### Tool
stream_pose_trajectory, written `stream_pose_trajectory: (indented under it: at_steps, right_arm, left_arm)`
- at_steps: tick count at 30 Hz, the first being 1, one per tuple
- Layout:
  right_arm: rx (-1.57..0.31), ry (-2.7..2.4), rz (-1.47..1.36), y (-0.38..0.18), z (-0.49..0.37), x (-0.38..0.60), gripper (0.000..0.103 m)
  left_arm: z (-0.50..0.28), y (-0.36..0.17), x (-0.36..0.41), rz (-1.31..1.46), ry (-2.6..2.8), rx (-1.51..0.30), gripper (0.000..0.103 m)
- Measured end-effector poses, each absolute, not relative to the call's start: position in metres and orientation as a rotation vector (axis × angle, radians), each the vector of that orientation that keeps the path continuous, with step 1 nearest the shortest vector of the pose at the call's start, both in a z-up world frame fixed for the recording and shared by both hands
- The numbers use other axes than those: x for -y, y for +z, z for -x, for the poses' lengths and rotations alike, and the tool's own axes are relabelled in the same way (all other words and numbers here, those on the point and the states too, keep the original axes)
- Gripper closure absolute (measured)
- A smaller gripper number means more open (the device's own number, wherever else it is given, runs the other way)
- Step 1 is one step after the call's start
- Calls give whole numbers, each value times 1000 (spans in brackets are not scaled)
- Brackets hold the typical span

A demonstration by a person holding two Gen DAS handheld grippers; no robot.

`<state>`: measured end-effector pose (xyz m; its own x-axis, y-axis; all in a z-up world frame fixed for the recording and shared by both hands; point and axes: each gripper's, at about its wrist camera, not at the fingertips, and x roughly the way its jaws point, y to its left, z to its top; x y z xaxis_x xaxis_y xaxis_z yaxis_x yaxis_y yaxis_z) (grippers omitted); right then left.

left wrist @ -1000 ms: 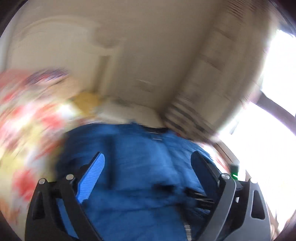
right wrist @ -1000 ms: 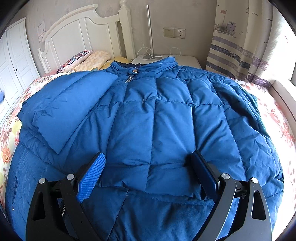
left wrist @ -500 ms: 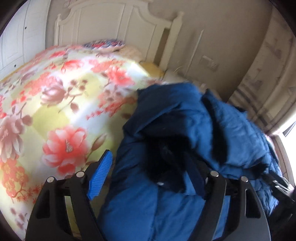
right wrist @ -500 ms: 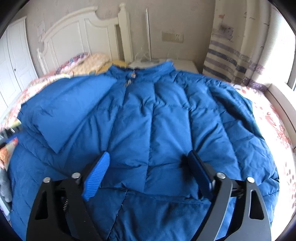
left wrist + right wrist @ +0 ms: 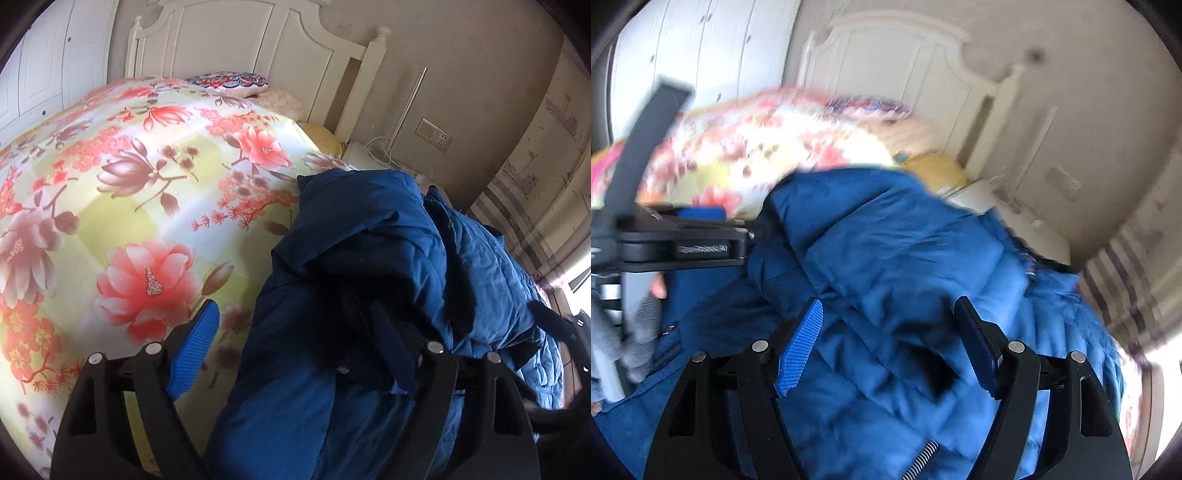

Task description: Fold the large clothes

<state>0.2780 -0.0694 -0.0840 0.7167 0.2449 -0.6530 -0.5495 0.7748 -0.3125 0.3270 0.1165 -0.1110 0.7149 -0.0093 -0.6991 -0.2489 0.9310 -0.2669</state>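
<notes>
A blue puffer jacket (image 5: 369,258) lies on a floral bedspread (image 5: 129,221), its sleeve folded across the body (image 5: 886,236). My left gripper (image 5: 291,306) hovers at the jacket's left edge with its jaws opening. Its blue pad (image 5: 195,347) is over the bedspread, clear of the cloth, and the dark finger (image 5: 391,343) is over a jacket fold. My right gripper (image 5: 886,302) is low over the folded sleeve, jaws closing, with quilted cloth between them that the pads (image 5: 799,350) do not visibly press. In the blurred right wrist view the left gripper (image 5: 683,236) shows side-on at left.
A white headboard (image 5: 258,55) and patterned pillow (image 5: 229,79) stand at the back. A white nightstand (image 5: 365,151) with cables and a wall socket (image 5: 434,134) sit beyond the jacket. Striped curtain (image 5: 535,192) hangs right, white wardrobe doors (image 5: 701,55) left. A grey-sleeved hand (image 5: 642,317) holds the left gripper.
The right gripper swung left and rolled, so it now looks across the sleeve toward the left gripper, and its jaws narrowed. The left gripper sank slightly toward the jacket's edge.
</notes>
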Motion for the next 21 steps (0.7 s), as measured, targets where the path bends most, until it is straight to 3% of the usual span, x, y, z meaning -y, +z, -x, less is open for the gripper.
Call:
stream_pose_trajectory:
  at_steps: [3,5,8,13,15,21]
  right_arm:
    - [-625,439,526,-87,-287,64,37]
    - [-612,482,448,-79,-287,73,63]
    - [-533,504,262,-47,-274,110,79]
    - [-463,417,-308,-16,-266,243,82]
    - [-504,345,-550,-34,-267,308,82]
    - [-710,235,-824,-119,-276,387,79]
  left_arm:
    - [-328,-112,-117,363,131,-774,19]
    - [-329,-113,-117,362,129,-781,19]
    - [-329,-114,-119,373,127,-787,18]
    - [-330,-115,-120,376,127,-792,17]
    - [-329,-114,-119,371,129,-789,17]
    - [-329,-114,-118,366,132,-790,17]
